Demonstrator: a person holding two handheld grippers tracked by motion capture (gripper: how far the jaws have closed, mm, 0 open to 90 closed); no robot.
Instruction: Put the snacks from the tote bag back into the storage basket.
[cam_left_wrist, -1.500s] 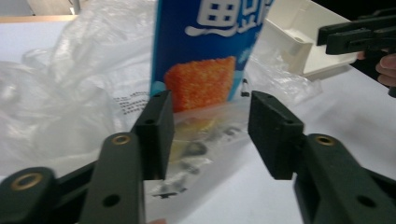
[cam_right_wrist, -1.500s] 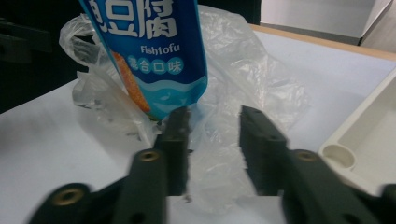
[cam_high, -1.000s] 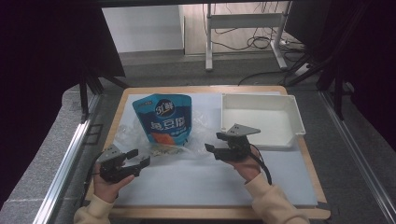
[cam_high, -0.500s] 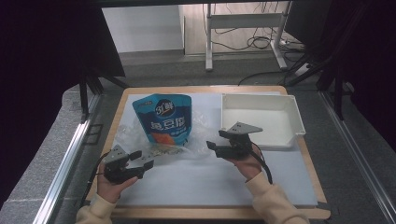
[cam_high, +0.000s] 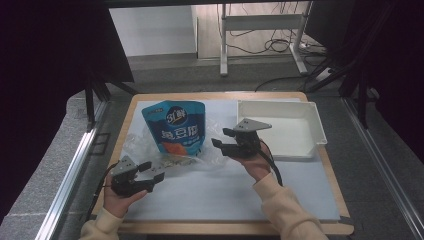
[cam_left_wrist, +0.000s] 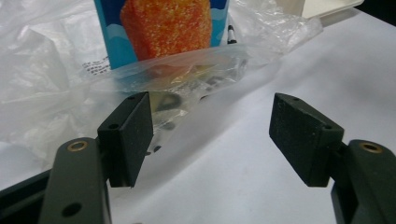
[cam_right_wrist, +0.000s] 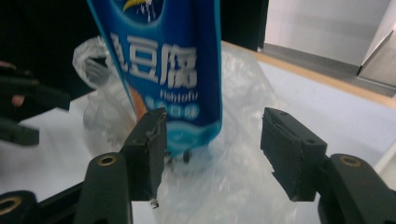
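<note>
Crumpled clear plastic bag (cam_high: 150, 145) surrounds blue pouch (cam_high: 175, 127); white tray (cam_high: 305, 127) beside.

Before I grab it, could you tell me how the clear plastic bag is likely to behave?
The clear plastic bag is thin and crumpled, so it will probably flop and bunch. It looks glossy, perhaps slippery. The blue pouch resting on it may shift or tip if it is tugged.

My right gripper (cam_high: 226, 139) has lifted a little off the table and shifted slightly toward the blue snack pouch (cam_high: 175, 127). Its jaws have just been closing, but they're still apart with nothing pinched; the right gripper view has the pouch's lower edge and the clear plastic bag (cam_right_wrist: 233, 186) between and beyond the pads, untouched.
</note>
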